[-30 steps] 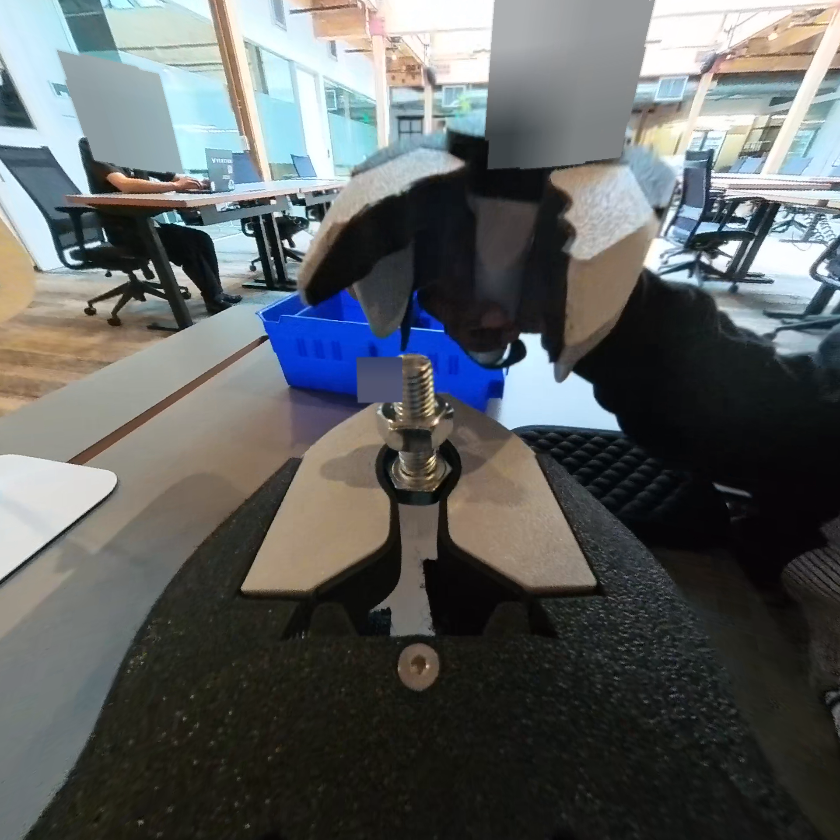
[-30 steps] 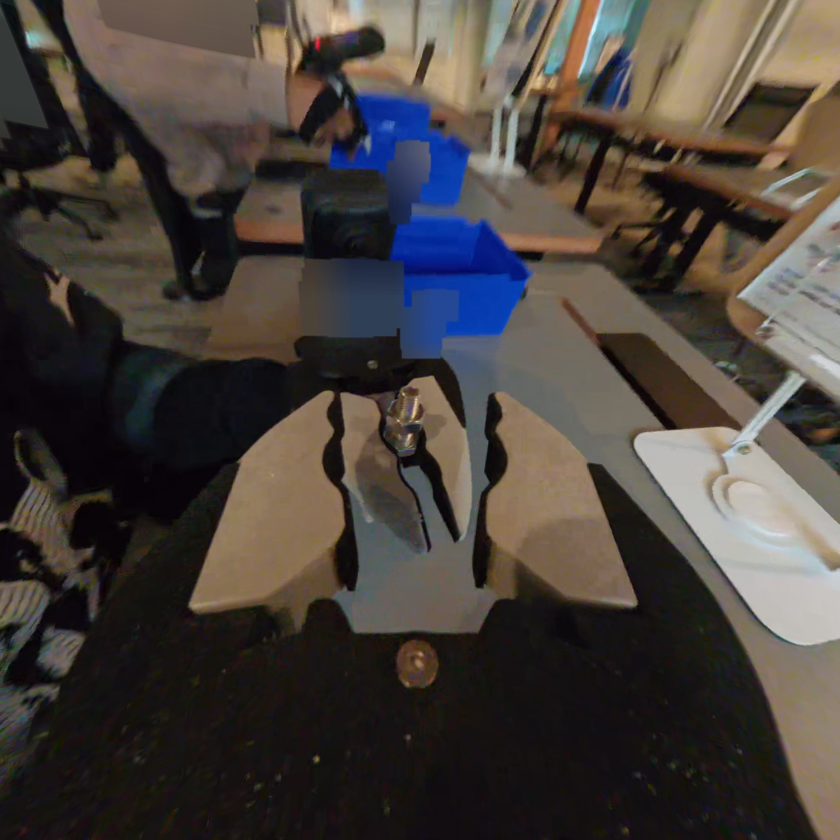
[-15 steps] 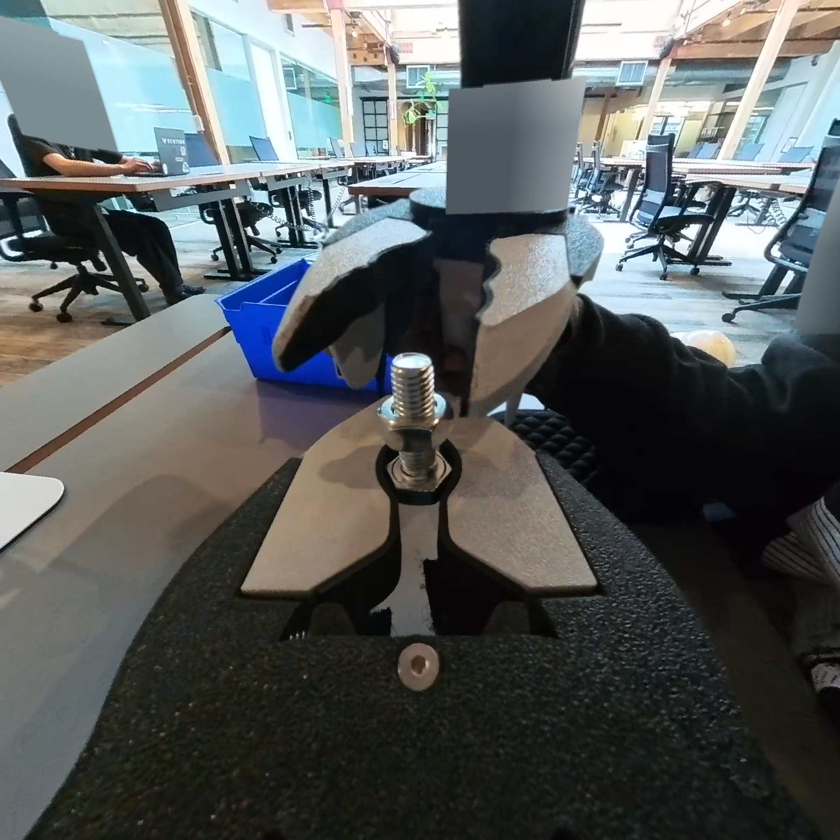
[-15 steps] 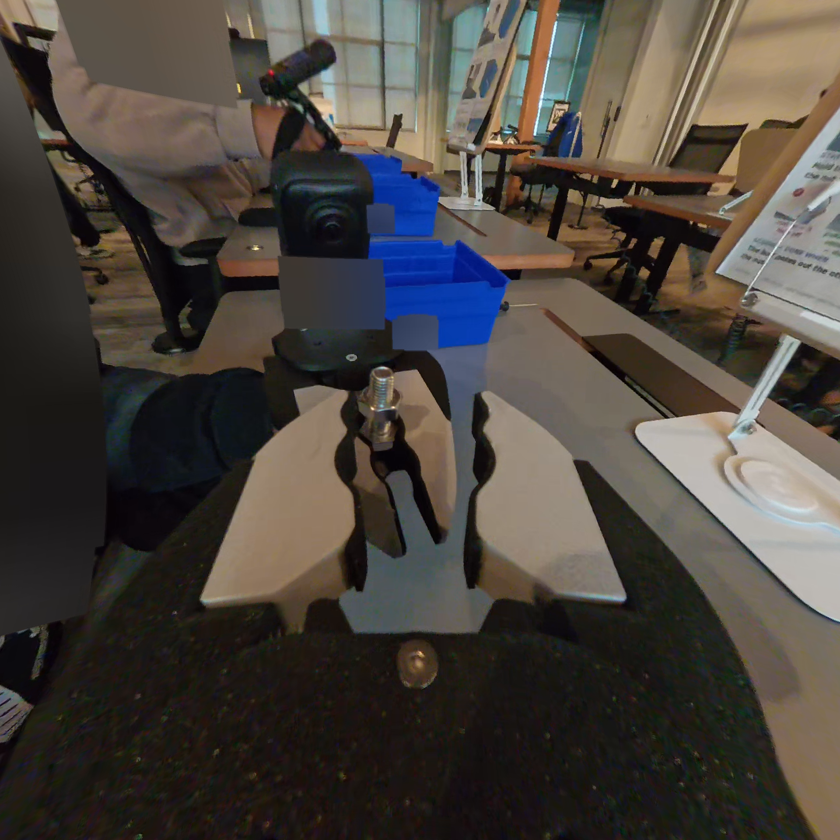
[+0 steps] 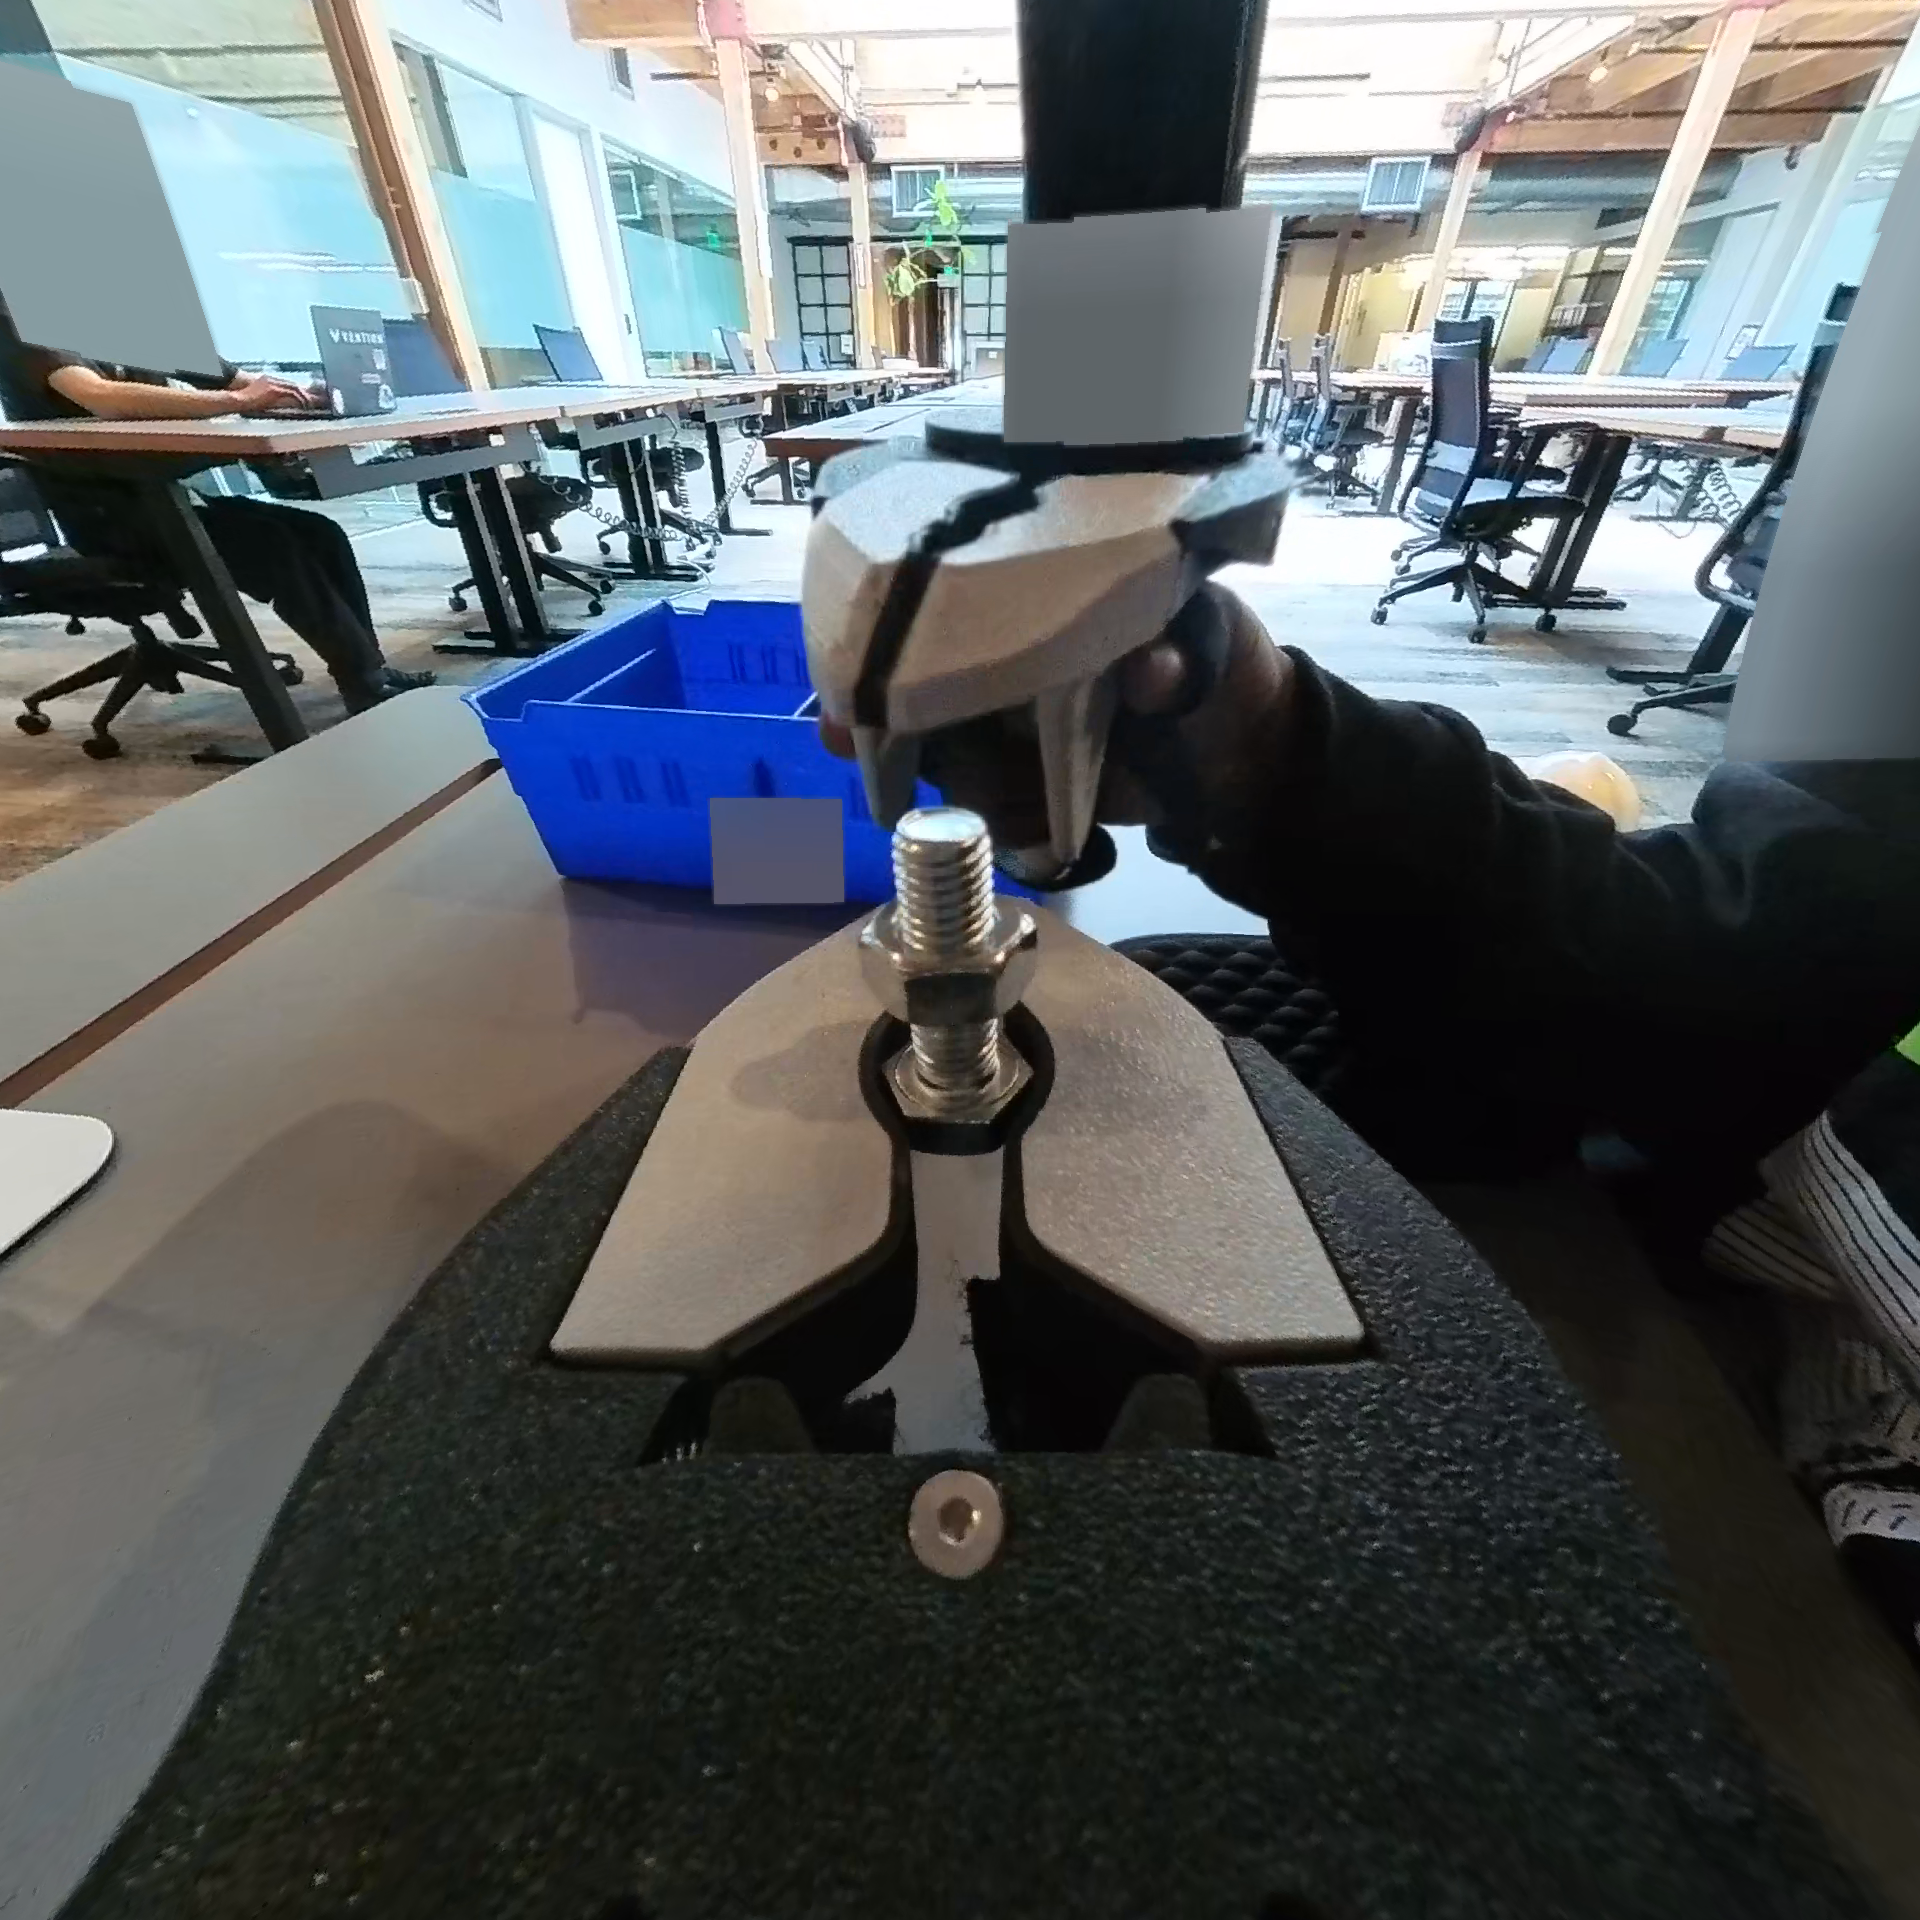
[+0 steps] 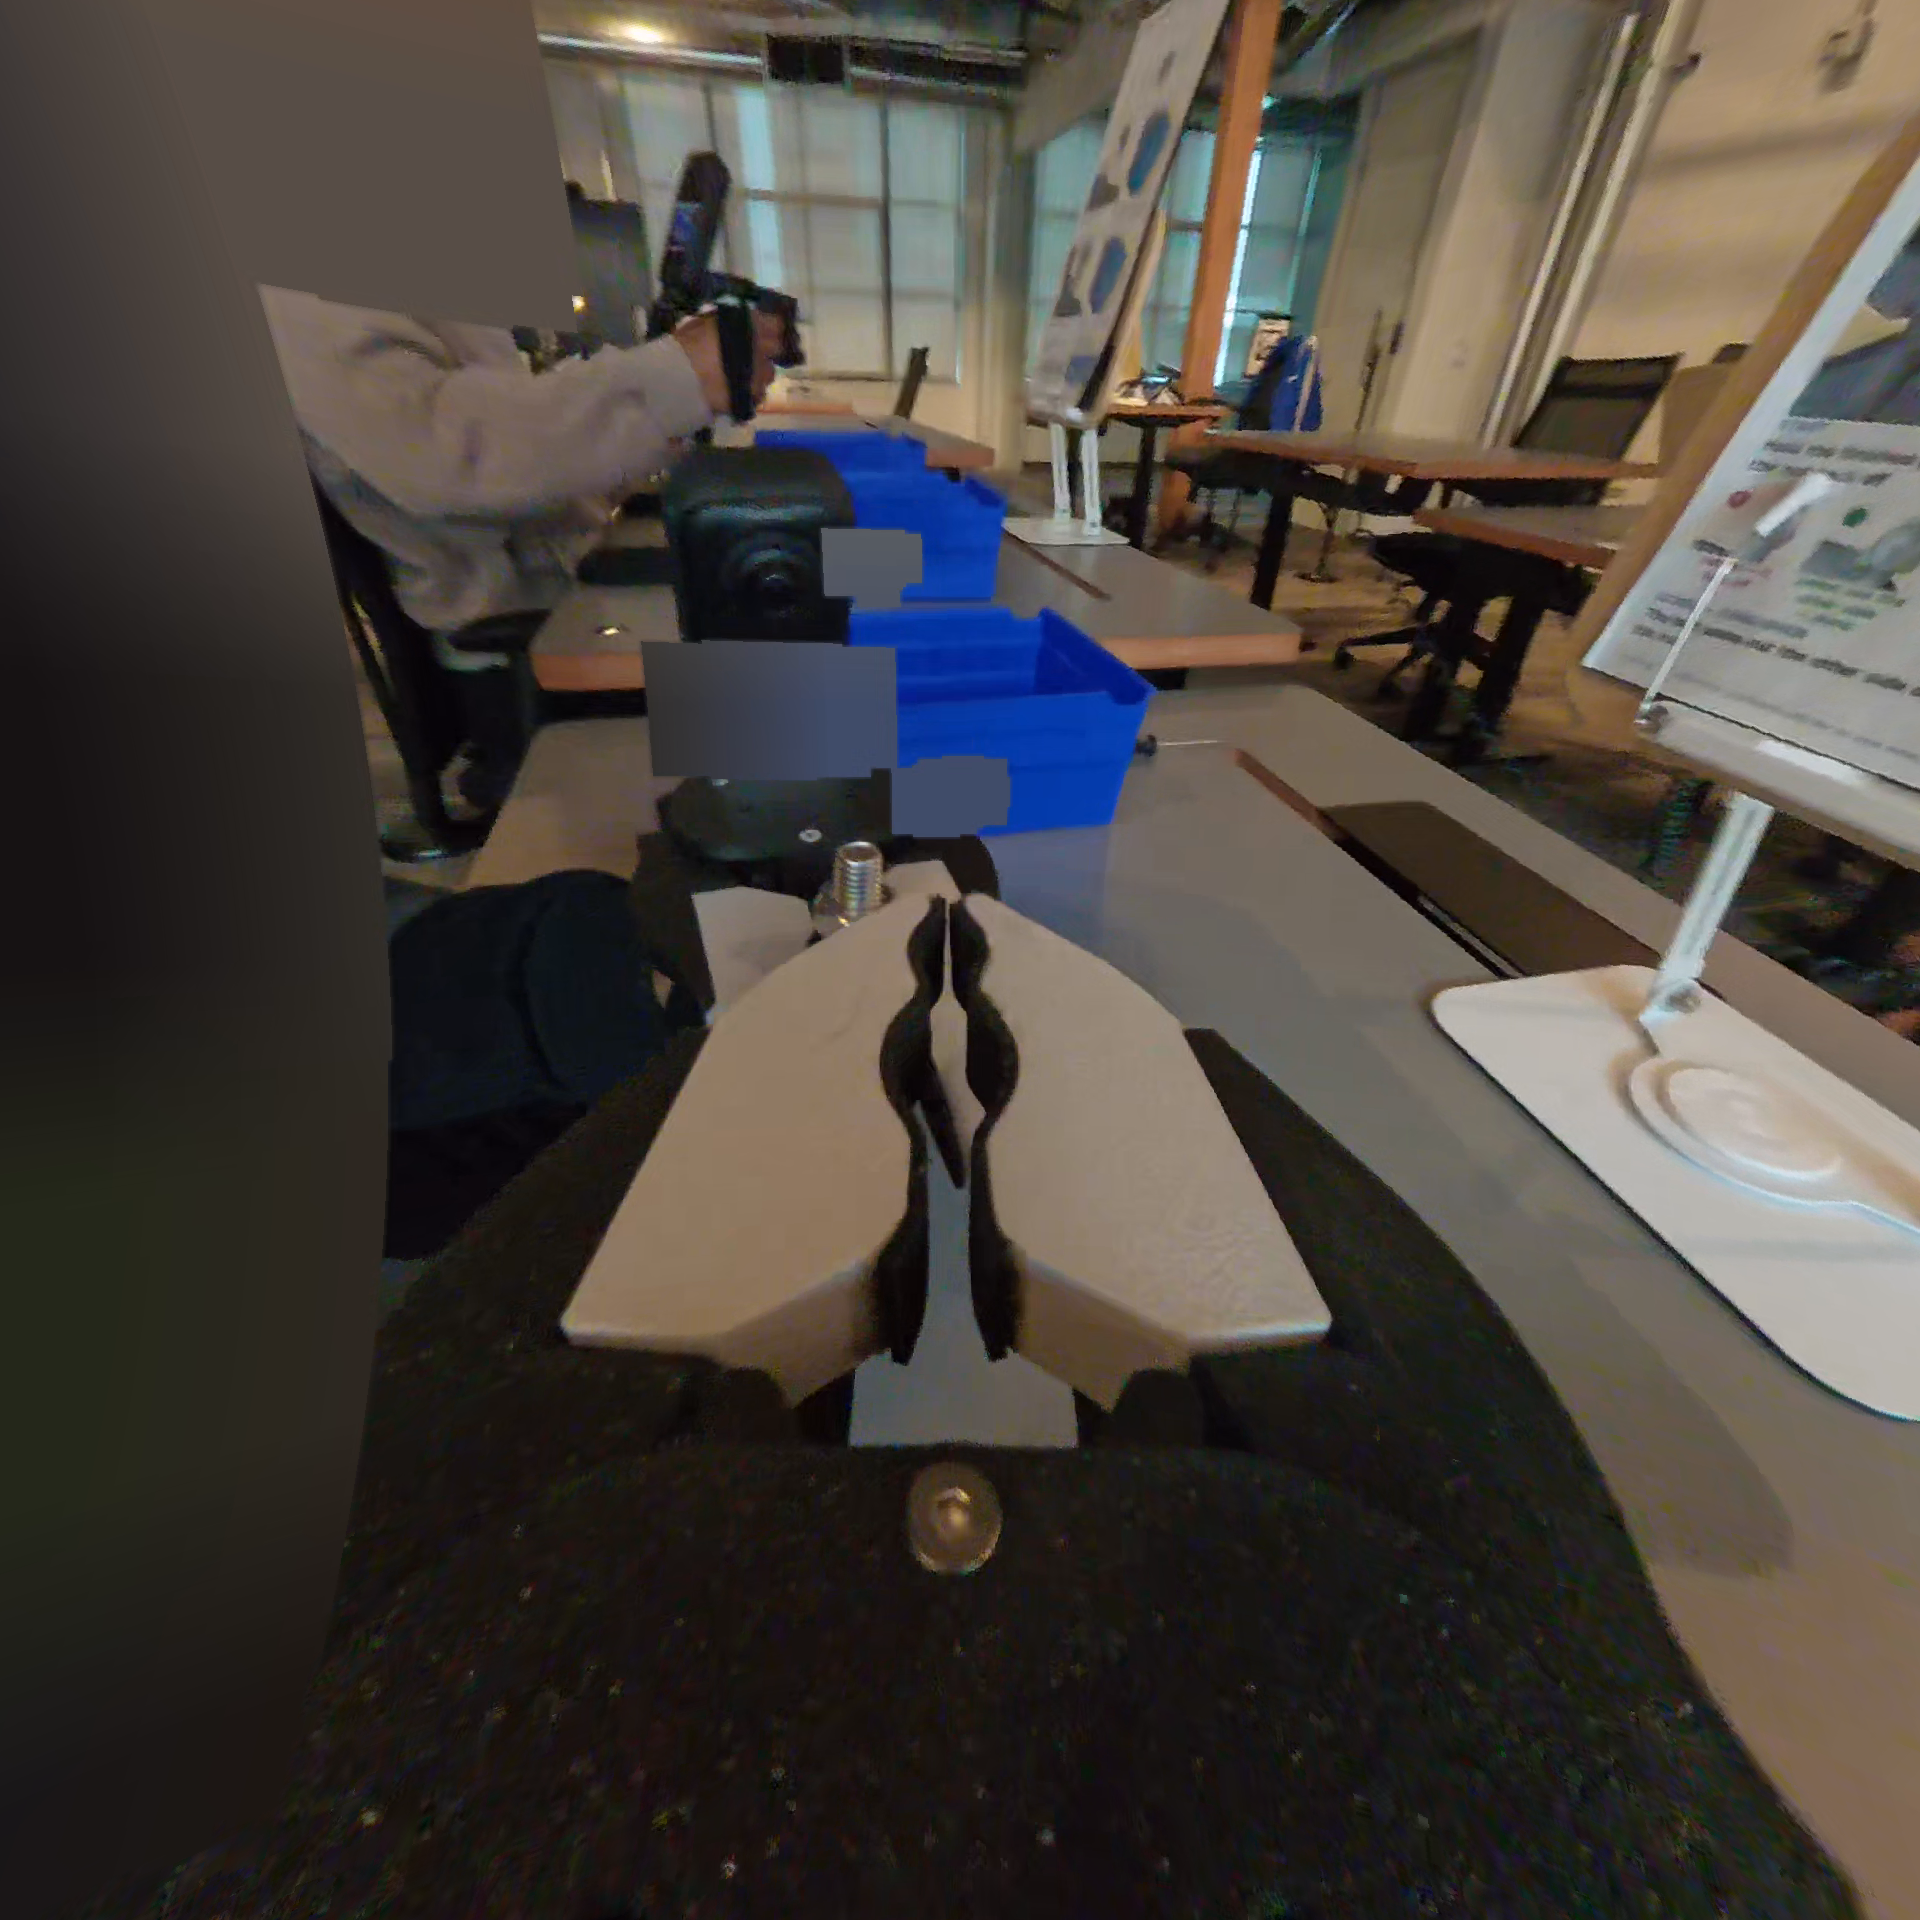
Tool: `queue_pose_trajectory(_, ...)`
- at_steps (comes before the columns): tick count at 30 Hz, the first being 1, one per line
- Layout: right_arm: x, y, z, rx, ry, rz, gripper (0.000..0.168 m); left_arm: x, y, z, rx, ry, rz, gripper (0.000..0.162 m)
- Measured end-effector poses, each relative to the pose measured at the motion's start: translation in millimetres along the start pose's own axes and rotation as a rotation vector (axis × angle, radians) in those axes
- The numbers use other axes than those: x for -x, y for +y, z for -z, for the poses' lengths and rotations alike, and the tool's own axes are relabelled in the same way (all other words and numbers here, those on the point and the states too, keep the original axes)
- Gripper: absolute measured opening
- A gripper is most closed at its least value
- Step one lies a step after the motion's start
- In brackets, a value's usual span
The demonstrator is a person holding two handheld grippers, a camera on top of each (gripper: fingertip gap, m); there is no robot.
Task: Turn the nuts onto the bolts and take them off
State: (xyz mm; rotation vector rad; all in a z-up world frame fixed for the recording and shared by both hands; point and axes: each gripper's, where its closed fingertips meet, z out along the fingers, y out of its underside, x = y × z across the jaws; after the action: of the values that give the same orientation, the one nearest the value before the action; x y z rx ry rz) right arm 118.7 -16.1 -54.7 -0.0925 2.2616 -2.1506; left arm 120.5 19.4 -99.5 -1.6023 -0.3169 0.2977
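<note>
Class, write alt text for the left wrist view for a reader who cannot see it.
The left tool clamps an upright silver threaded bolt by its hexagonal head, with a silver hex nut partway down the thread. Just beyond, the right tool hangs above the bolt, nearly shut and empty, before a blue plastic bin on the grey table.

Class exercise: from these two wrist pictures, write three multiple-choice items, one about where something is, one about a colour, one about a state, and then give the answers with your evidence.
1. Where is the nut on the bolt?
A. At the very tip
B. Partway down the thread
C. Lying on the table

2. What colour is the bin behind the bolt?
A. Blue
B. Red
C. Green

3. How does the right tool stand?
A. Clamped on the nut
B. Wide open
C. Shut, holding nothing

Answers:
1 B: bare thread shows above and below the nut.
2 A: its walls are blue in both views.
3 C: its jaws meet at the tips, nothing between them, while the left tool grips the bolt's head.
</note>
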Motion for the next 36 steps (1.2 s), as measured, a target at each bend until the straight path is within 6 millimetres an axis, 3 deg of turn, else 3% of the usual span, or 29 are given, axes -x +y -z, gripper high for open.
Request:
queue_pose_trajectory(6,17,16,-22,0.103,-0.058,0.02,0.043,-1,2,-1,0.01,0.003,-0.003,0.012)
queue_pose_trajectory(11,15,21,-27,0.125,-0.042,-0.003,0.042,-3,3,-3,0.017,0.011,-0.011,0.015)
queue_pose_trajectory(17,11,21,-19,0.126,-0.038,-0.013,0.039,-5,1,-2,0.011,0.024,-0.005,0.012)
queue_pose_trajectory(18,9,20,-16,0.122,-0.034,-0.009,0.035,-5,1,-1,0.006,0.026,-0.002,0.012)
queue_pose_trajectory(20,3,14,-7,0.082,-0.007,-0.002,0.005,-5,-1,0,0.001,0.028,-0.002,0.012)
queue_pose_trajectory(21,1,10,-3,0.056,-0.005,-0.005,0.0,-4,-1,0,0.002,0.025,-0.003,0.012)
queue_pose_trajectory(25,3,9,-2,0.048,-0.022,-0.018,0.0,-5,0,-1,0.005,0.027,-0.003,0.012)
queue_pose_trajectory(26,7,10,-4,0.048,-0.041,-0.015,0.0,-5,0,-1,0.007,0.027,-0.003,0.012)
queue_pose_trajectory(31,17,14,-21,0.074,-0.077,-0.042,0.046,-5,3,-2,0.018,0.026,-0.007,0.012)
queue_pose_trajectory(36,18,19,-29,0.108,-0.06,-0.035,0.044,-8,4,-4,0.03,0.036,-0.017,0.014)
